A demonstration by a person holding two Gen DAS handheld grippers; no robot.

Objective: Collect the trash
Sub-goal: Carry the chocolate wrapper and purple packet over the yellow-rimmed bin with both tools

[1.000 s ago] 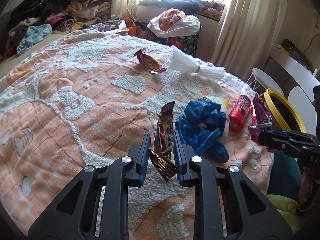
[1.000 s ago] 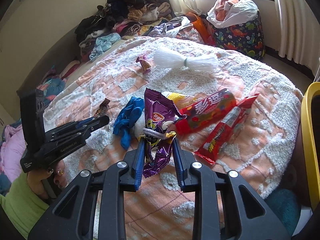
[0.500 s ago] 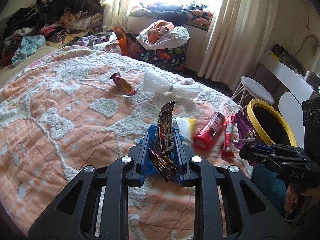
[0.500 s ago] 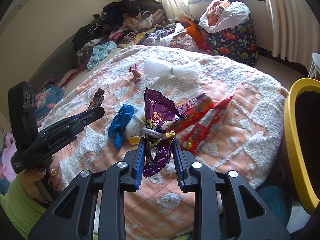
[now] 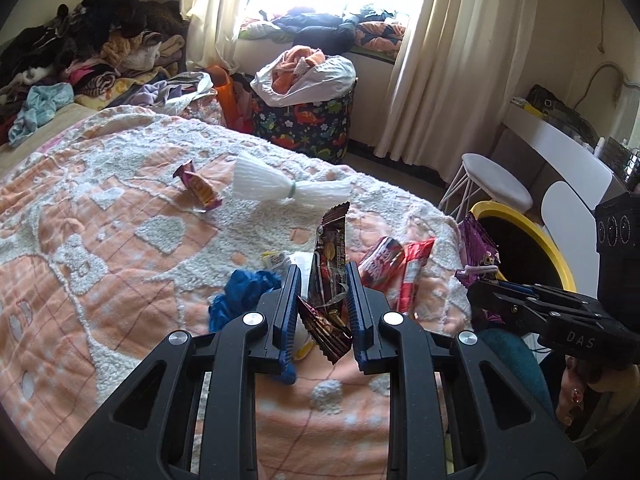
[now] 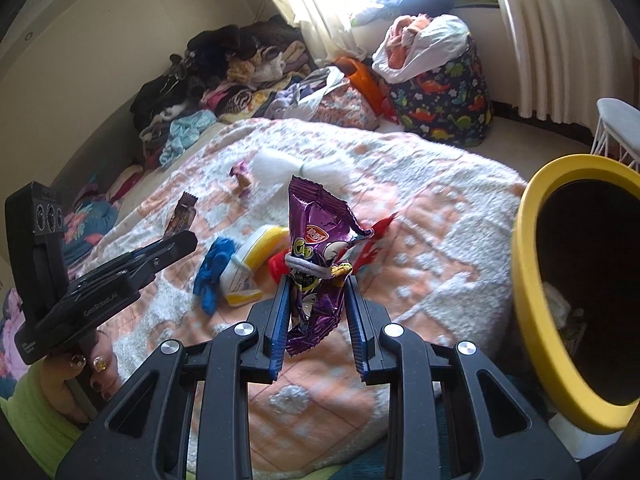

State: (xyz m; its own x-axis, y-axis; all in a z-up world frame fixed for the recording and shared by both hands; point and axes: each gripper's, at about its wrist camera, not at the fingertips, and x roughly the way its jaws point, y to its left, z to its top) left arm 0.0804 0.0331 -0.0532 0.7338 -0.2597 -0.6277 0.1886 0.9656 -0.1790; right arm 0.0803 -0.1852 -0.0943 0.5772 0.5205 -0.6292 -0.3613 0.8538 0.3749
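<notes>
Both tongs loaded, heading for the bin.
Left wrist: left tongs [image 5: 320, 300] clamped on brown wrapper [image 5: 330, 264], above the bed [image 5: 100, 248]. Right wrist: right tongs [image 6: 316, 304] pinching purple snack bag [image 6: 316, 240], yellow-rimmed bin [image 6: 532, 280] just right. Clear the rim, release over the opening, one at a time.

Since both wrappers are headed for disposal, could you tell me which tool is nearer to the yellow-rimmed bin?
Right. The right tool, gripping the purple wrapper, is beside the yellow-rimmed bin; the left tool, gripping the brown wrapper, is farther back over the bed.
</notes>
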